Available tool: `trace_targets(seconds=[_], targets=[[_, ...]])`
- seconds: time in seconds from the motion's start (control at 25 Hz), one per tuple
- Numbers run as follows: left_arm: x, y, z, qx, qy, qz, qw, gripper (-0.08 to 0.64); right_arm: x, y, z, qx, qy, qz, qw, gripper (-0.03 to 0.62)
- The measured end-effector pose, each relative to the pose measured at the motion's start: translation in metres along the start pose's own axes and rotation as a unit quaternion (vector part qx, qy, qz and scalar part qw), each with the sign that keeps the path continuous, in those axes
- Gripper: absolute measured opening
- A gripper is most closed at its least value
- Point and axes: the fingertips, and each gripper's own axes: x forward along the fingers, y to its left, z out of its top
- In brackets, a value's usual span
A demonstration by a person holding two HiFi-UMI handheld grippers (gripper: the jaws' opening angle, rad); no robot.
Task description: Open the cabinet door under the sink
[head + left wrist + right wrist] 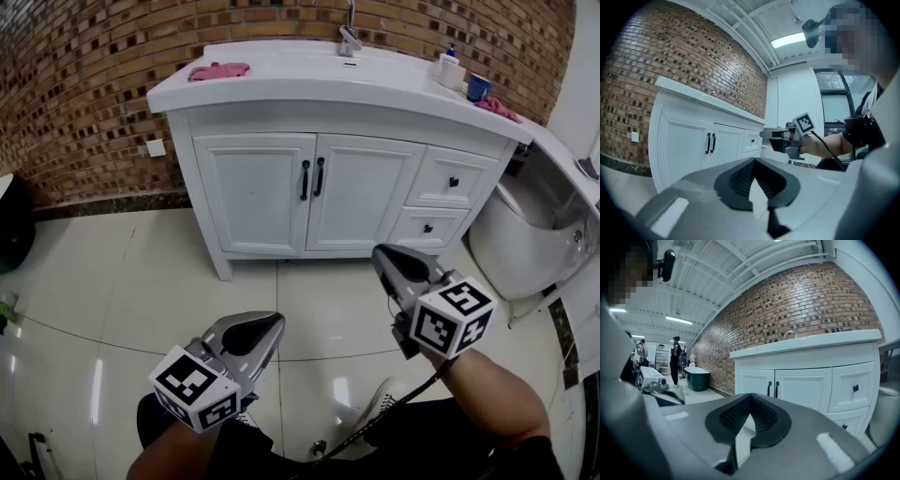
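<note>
The jaws of both the left gripper (270, 325) and the right gripper (382, 255) were pressed together on nothing, likely because no reach had begun. The cabinet doors (258, 192) stood closed at twelve o'clock, well apart from both. Their black handles (312, 178) flanked the centre seam, presumably the place to grip.

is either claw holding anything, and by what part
Nothing is held: the left claw and the right claw are both shut and empty, short of the cabinet.
</note>
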Motion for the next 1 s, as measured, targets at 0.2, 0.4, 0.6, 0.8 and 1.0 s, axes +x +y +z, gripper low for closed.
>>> trace_targets(seconds=[0.2,0.4,0.6,0.8,1.0], targets=[[0.0,0.004,0.006,0.001,-0.006,0.001,1.0,0.006,0.068,-0.064,0.003,-0.051,-0.006,-0.061,0.997,0.008],[0.0,0.009,0.009,0.001,-0.01,0.004,0.9999,0.006,0.14,-0.092,-0.007,-0.126,-0.022,-0.121,0.984,0.008],[0.006,0.026,0.006,-0.019,-0.008,0.015,0.9997,0.006,0.194,-0.091,-0.021,-0.132,-0.023,-0.134,0.982,0.173],[0.017,0.039,0.008,-0.031,-0.011,0.008,0.9994,0.006,0.226,-0.101,-0.03,-0.131,-0.025,-0.145,0.98,0.162],[0.029,0.056,0.008,-0.04,-0.014,0.005,0.9991,0.006,0.245,-0.119,-0.034,-0.112,-0.038,-0.16,0.98,0.118]])
